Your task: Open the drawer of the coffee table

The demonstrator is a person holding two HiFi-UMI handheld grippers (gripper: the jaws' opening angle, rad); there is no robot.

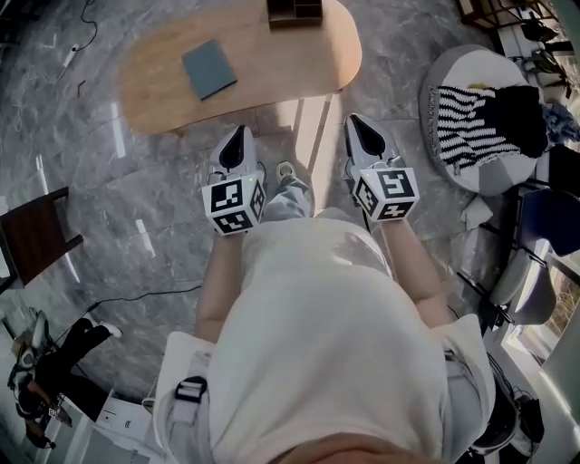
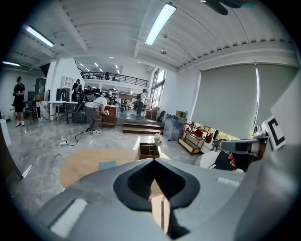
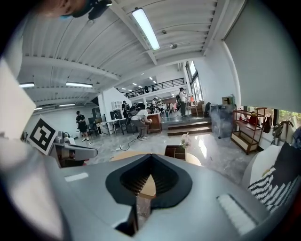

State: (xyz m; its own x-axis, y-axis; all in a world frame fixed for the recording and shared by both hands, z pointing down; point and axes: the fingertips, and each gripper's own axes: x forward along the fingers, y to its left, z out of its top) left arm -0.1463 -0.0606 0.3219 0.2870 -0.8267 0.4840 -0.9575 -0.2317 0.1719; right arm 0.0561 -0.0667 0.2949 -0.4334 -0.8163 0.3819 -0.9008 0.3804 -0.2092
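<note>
The coffee table [image 1: 272,63] is an oval light-wood top on the marble floor ahead of me. A blue-grey pad [image 1: 208,68] lies on it, and a dark wooden organiser box [image 1: 294,11] stands at its far edge. No drawer front shows in any view. My left gripper [image 1: 237,136] and right gripper [image 1: 356,122] hover side by side just short of the table's near edge, both shut with nothing between the jaws. The left gripper view looks over its closed tips [image 2: 154,160] at the table [image 2: 84,164]. In the right gripper view, the right gripper's closed tips [image 3: 151,155] point at the box [image 3: 175,152].
A round pouf with a black-and-white striped cloth [image 1: 480,118] sits to the right of the table. A dark stool [image 1: 36,236] stands at the left, with a cable [image 1: 136,294] on the floor near it. A bending person [image 2: 96,110] and a low shelf [image 2: 195,136] are far beyond.
</note>
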